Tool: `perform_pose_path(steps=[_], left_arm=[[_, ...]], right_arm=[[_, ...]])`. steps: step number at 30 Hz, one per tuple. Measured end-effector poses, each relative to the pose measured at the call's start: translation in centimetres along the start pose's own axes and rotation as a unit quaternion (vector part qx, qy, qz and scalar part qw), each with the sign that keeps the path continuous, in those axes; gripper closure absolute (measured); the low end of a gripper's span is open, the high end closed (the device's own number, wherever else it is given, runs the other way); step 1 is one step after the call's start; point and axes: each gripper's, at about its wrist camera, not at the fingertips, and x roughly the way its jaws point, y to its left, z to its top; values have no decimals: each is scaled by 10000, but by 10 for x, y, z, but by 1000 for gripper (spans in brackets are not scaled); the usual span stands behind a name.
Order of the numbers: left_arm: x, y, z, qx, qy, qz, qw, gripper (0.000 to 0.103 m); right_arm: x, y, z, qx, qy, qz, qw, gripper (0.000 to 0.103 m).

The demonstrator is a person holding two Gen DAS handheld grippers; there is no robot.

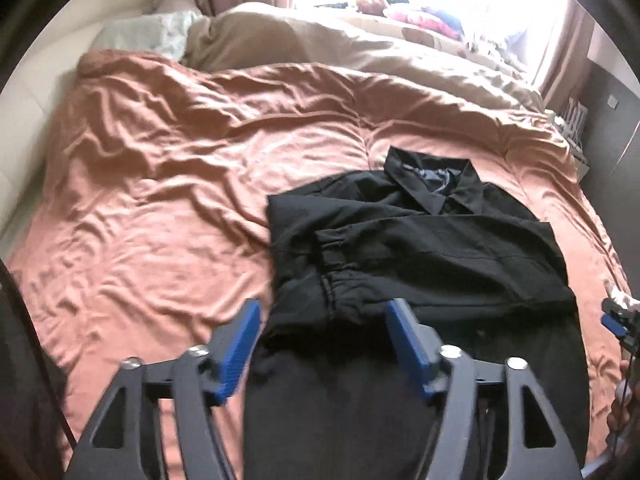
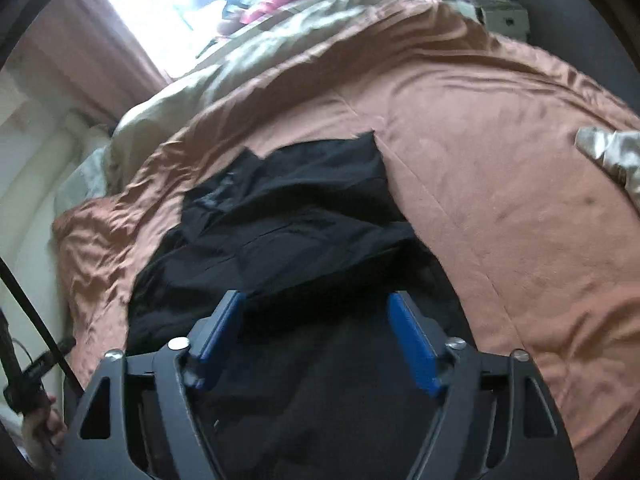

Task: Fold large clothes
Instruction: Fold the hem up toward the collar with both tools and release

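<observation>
Left wrist view shows the black collared long-sleeved garment [image 1: 420,240] lying on the rust-orange crumpled bedspread [image 1: 160,180], right of centre, both elastic-cuffed sleeves folded across its front. Left gripper [image 1: 322,344] and right gripper [image 2: 316,328] hover over its near hem, blue pads spread, holding nothing. Sleeves look done; next, I judge, pinch the hem corners and fold toward the far collar
</observation>
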Motion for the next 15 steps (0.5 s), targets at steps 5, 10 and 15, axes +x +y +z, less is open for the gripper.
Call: perform_pose_path(steps=[5,10,15], left_arm=[[-43,11,-19,-88,-165,-99,9998,11],[-77,22,-48,-10,-341,-75,9994,3],[-99,45,-85,-241,-306,-71,9992,3]], right_arm=[[-46,1,-17,-193,16,106,9998,27],[-93,-10,-34,-401,-149,208,9989,19],[-129,-26,-56,-596,-151,75,9981,10]])
